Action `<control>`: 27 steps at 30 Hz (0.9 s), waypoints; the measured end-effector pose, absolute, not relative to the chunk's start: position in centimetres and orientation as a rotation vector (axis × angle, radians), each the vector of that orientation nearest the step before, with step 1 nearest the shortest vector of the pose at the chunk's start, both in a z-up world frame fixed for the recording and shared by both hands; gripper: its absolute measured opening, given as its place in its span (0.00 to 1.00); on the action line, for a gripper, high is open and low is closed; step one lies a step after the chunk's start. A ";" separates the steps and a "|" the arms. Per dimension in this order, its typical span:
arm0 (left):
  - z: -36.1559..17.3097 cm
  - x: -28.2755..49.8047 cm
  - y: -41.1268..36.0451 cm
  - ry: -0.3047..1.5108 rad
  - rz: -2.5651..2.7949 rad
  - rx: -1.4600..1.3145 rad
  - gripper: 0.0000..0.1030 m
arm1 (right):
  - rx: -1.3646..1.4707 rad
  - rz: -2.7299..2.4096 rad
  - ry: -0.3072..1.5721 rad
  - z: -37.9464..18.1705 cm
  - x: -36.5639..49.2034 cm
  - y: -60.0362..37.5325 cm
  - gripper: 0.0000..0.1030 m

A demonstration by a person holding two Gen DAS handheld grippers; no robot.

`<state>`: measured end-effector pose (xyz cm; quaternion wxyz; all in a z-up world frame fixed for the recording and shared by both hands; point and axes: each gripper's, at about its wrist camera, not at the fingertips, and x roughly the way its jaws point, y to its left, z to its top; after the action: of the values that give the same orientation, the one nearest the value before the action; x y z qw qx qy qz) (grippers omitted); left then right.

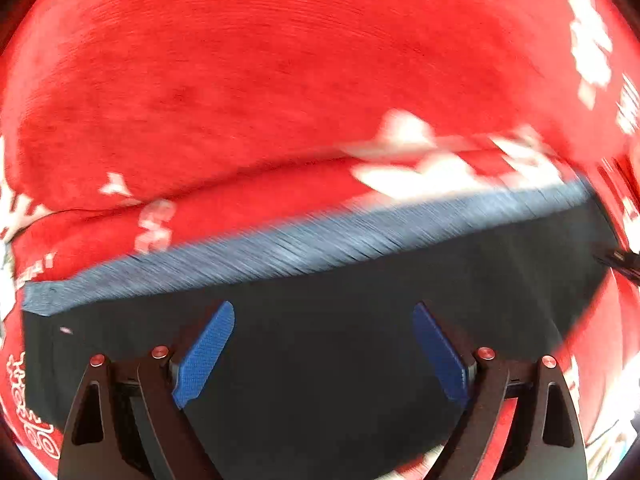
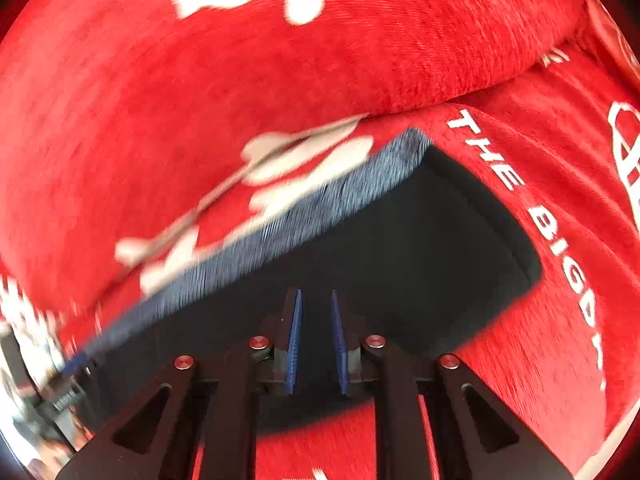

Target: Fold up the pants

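Dark navy pants [image 1: 320, 360] lie flat on a red blanket, their grey-blue ribbed waistband [image 1: 304, 240] running across the left wrist view. My left gripper [image 1: 323, 308] hovers over the dark cloth just below the waistband. It is open wide, and its blue pads [image 1: 208, 354] hold nothing. In the right wrist view the same pants [image 2: 420, 248] show a rounded right edge, and the waistband [image 2: 280, 236] slants down to the left. My right gripper [image 2: 316, 294] is over the pants' near part. Its pads stand nearly parallel with a narrow gap, and I see no cloth pinched between them.
The red fleece blanket [image 1: 260, 80] with white lettering covers everything around the pants and bulges into a thick fold [image 2: 280, 60] just beyond the waistband. A dark piece of hardware [image 1: 620, 258] pokes in at the right edge. Blurred clutter [image 2: 44, 392] sits at the lower left.
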<state>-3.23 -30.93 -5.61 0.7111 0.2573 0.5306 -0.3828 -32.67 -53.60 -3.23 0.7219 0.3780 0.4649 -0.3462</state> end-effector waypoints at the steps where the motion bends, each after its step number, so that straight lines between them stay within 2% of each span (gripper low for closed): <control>1: -6.3 -4.9 -31.1 1.191 -0.878 0.608 0.90 | 0.834 -0.749 1.051 -3.8 -32.7 -52.7 0.17; 3: -8.4 -7.5 -30.9 1.227 -0.892 0.691 0.90 | 0.816 -0.737 1.110 -5.2 -32.7 -51.6 0.17; 4: -8.7 -8.1 -30.3 1.195 -0.884 0.671 0.90 | 0.783 -0.732 1.082 -5.3 -33.2 -51.1 0.17; 9: -8.5 -7.5 -30.0 1.223 -0.874 0.646 0.92 | 0.795 -0.766 1.104 -5.1 -34.9 -51.3 0.17; 11: -8.2 -7.6 -30.5 1.230 -0.860 0.679 0.92 | 0.826 -0.823 1.125 -4.7 -36.5 -51.7 0.20; 18: -7.3 -8.3 -31.1 1.277 -0.766 0.700 0.91 | 0.973 -0.888 1.062 -3.2 -42.4 -53.5 0.24; 27: -5.9 -11.1 -36.1 1.246 -0.779 0.652 0.91 | 1.258 -0.844 0.803 -5.1 -44.1 -61.0 0.28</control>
<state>-11.07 -36.11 -5.95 0.6940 0.2921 0.5580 -0.3489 -44.09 -60.99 -5.10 0.6546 0.5549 0.3540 -0.3720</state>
